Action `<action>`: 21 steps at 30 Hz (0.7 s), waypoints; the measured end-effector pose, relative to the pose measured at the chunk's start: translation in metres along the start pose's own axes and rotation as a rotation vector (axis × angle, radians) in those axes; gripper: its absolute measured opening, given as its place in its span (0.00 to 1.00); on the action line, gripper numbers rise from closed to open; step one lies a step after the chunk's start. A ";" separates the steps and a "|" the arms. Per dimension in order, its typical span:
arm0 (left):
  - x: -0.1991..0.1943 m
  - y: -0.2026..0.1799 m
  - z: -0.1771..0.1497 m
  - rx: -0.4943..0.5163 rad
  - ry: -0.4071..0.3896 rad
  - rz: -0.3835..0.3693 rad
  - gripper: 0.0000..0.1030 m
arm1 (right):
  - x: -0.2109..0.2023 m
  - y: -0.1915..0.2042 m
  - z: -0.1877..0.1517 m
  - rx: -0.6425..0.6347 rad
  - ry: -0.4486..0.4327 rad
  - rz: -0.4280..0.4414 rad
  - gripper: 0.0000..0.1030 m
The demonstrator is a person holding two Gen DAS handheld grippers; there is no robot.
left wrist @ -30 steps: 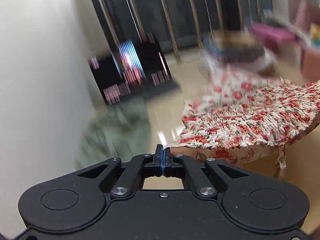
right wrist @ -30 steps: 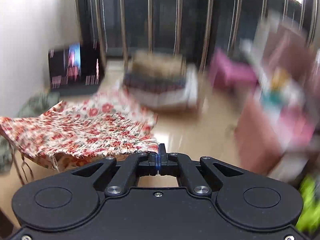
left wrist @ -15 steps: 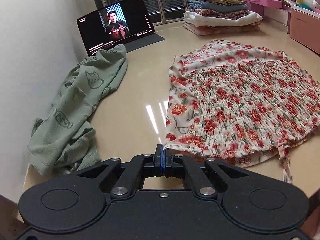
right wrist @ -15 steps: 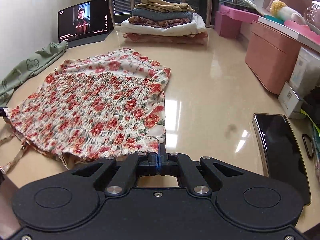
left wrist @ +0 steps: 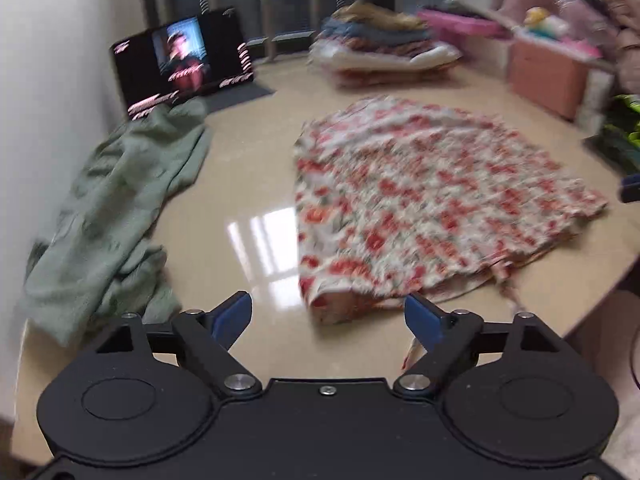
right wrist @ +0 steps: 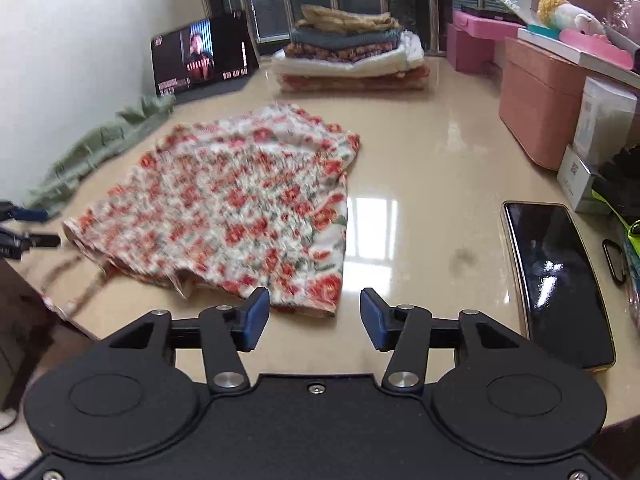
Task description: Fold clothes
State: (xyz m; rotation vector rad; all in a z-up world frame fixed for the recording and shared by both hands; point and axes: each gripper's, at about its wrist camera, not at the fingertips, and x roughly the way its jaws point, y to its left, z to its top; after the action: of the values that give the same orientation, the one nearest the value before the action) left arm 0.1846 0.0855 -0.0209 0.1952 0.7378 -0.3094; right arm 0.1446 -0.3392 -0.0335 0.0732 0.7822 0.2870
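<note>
glossy beige worktop under both of your tools, with a wall on one side and dark window bars at the far end. findings follow.

the floral garment lies flat on the worktop, just ahead of both tools. its near hem runs crosswise, from one tool to the other, so each tool faces one near corner. from your left tool the left near corner sits just ahead, about in line with the gap between the jaws; the rest of the cloth spreads away to the right. from your right tool the right near corner sits just ahead, in front of the left pad.

left tool: jaws opening, spread wide, no cloth between them, pads clear of the fabric. right tool: jaws opening, about half spread, nothing between them, pads clear as well. neither tool holds anything.

a thin strap trails off the near hem over the worktop edge.

judgement: each arm is equally near its own corner. the green garment lies to the left of your left tool, untouched. folded stack stands well beyond.
</note>
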 end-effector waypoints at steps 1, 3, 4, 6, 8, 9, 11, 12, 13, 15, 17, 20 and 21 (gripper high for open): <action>0.000 0.002 0.005 -0.014 -0.017 0.000 0.80 | 0.000 0.001 0.003 0.014 -0.014 0.013 0.51; 0.005 0.003 0.017 -0.048 -0.050 -0.009 0.80 | 0.005 0.005 0.009 0.025 -0.038 0.049 0.51; 0.010 0.000 0.024 -0.056 -0.062 -0.010 0.78 | 0.011 0.010 0.014 0.024 -0.045 0.063 0.50; 0.023 -0.011 0.037 -0.043 -0.069 0.007 0.72 | 0.026 0.022 0.022 0.009 -0.046 0.070 0.48; 0.040 -0.026 0.048 -0.012 -0.054 0.047 0.64 | 0.044 0.034 0.029 -0.004 -0.049 0.058 0.45; 0.049 -0.032 0.052 -0.002 -0.046 0.072 0.62 | 0.054 0.039 0.033 -0.008 -0.052 0.046 0.41; 0.066 -0.042 0.056 0.007 -0.032 0.111 0.59 | 0.070 0.048 0.037 -0.008 -0.065 -0.009 0.40; 0.074 -0.044 0.055 0.006 -0.021 0.120 0.56 | 0.076 0.051 0.037 -0.004 -0.071 -0.060 0.41; 0.081 -0.045 0.052 0.003 -0.003 0.126 0.54 | 0.080 0.054 0.035 0.003 -0.073 -0.092 0.42; 0.089 -0.045 0.044 -0.008 0.013 0.136 0.52 | 0.086 0.054 0.028 0.019 -0.068 -0.094 0.40; 0.086 -0.043 0.038 -0.021 0.001 0.134 0.53 | 0.086 0.052 0.020 -0.004 -0.070 -0.097 0.40; 0.079 -0.046 0.033 -0.027 0.021 0.156 0.53 | 0.082 0.050 0.015 -0.077 -0.054 -0.092 0.42; 0.076 -0.047 0.031 -0.030 0.027 0.156 0.53 | 0.079 0.049 0.015 -0.087 -0.042 -0.084 0.42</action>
State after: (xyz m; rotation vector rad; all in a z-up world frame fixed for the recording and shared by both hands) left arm 0.2408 0.0166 -0.0531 0.2276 0.7486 -0.1475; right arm 0.1974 -0.2696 -0.0690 -0.0359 0.7281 0.2385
